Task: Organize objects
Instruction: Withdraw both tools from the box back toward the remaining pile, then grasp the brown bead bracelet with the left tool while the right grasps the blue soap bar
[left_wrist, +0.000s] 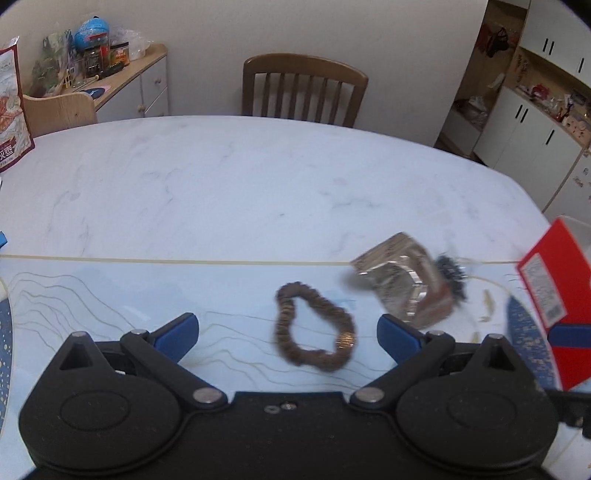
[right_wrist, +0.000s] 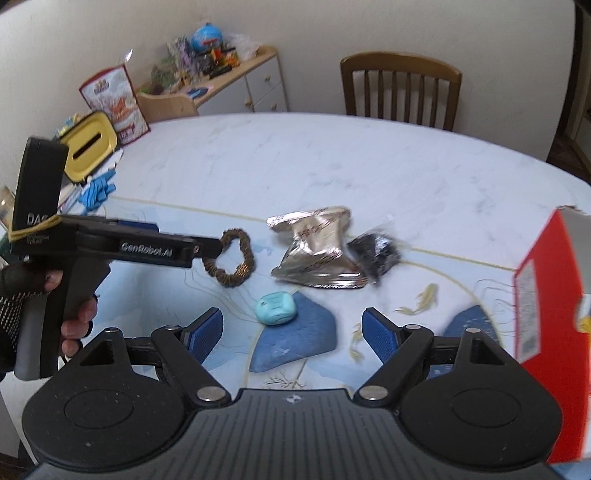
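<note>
A brown scrunchie (left_wrist: 314, 325) lies on the pale blue mat, between the wide-apart blue pads (left_wrist: 177, 332) of my left gripper (left_wrist: 288, 334), which is open. From the right wrist view, the left gripper (right_wrist: 216, 246) reaches the scrunchie (right_wrist: 232, 262) from the left, its tip at the near loop. My right gripper (right_wrist: 293, 332) is open, with a turquoise soap-like lump (right_wrist: 277, 308) just ahead of its gap, untouched. A crumpled silver foil packet (right_wrist: 317, 251) and a black bristly item (right_wrist: 375, 253) lie further on.
A red box (right_wrist: 546, 314) stands close at the right edge. At the far left of the table are a yellow tin (right_wrist: 90, 146), a snack bag (right_wrist: 114, 103) and blue gloves (right_wrist: 98, 192). A wooden chair (right_wrist: 400, 88) stands behind the table. A gloved hand (right_wrist: 74, 317) holds the left gripper.
</note>
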